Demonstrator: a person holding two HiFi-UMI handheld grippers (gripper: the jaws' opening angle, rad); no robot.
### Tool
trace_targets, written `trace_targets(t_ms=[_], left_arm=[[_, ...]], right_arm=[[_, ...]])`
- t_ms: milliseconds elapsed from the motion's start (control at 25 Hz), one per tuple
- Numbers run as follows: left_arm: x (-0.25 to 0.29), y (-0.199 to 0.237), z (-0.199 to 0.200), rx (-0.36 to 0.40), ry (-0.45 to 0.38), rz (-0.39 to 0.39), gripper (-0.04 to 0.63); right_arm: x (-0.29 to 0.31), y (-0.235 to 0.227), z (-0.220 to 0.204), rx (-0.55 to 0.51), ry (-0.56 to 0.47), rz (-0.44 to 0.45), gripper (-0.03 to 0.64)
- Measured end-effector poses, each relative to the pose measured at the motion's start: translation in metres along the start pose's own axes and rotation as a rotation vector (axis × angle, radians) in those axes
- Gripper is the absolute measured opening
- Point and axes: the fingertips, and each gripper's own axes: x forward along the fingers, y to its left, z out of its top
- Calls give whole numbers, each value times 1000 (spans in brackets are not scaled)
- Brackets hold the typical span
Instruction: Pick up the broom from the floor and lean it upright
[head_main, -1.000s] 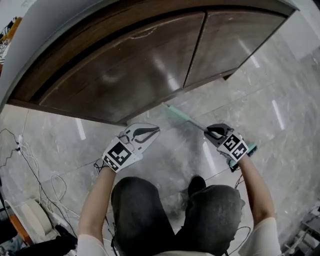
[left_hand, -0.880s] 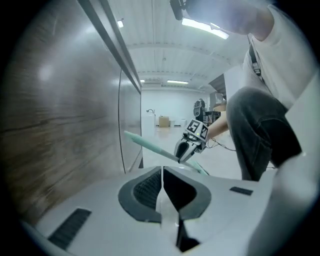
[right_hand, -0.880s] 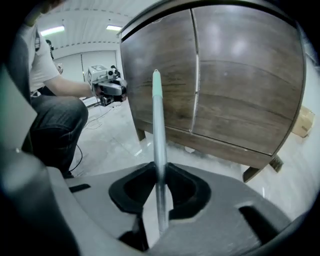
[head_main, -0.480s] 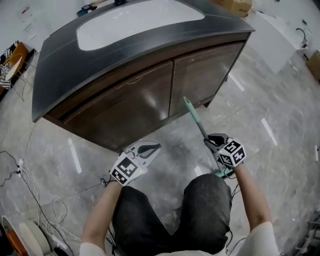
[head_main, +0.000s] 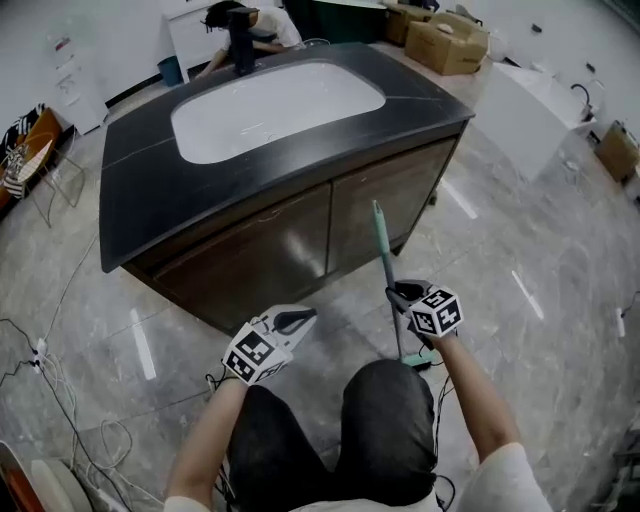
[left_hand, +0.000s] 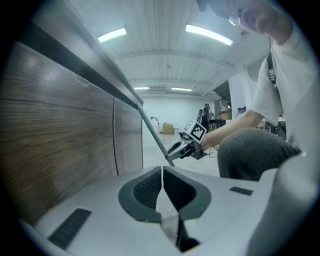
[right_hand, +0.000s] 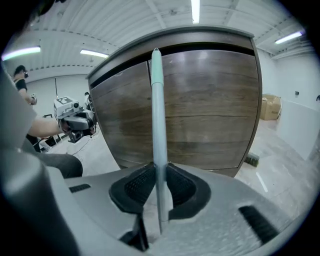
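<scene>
Right hand-held gripper (head_main: 398, 296) clamps the broom (head_main: 382, 245) low on its handle; the handle runs up-frame, almost upright, tip near the cabinet door (head_main: 290, 240). Left hand-held gripper (head_main: 298, 319), jaws together on nothing, hangs at lower left.

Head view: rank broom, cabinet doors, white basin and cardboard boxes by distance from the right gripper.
1. broom, held in the right gripper
2. cabinet doors, just ahead
3. white basin, in the counter, ahead-left
4. cardboard boxes, beyond it

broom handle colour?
The broom handle is pale mint green, clearest in the right gripper view.
</scene>
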Motion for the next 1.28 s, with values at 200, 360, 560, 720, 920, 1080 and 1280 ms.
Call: trace_targets(t_ms=[200,360,560,720,920,1080,1280], left_arm=[[-2,0,23,50,-51,59,11],[1,8,31,103,-94,93,11],[10,9,19,20,-70,74,11],[4,10,10,37,-77,102,11],[-5,16,2,-5,-88,138,11],[-9,11,4,-14,-75,125,11],[-7,5,6,0,-59,112,11]], right_arm=[[4,-1,26,28,1,2,75],[12,-10,47,59,-14,-1,75],[34,-26,54,70,7,-40,78],[42,-28,54,90,-10,-55,83],[45,-35,55,94,-30,-77,100],[42,-33,54,68,-24,-87,151],[29,-32,57,50,-47,-95,167]])
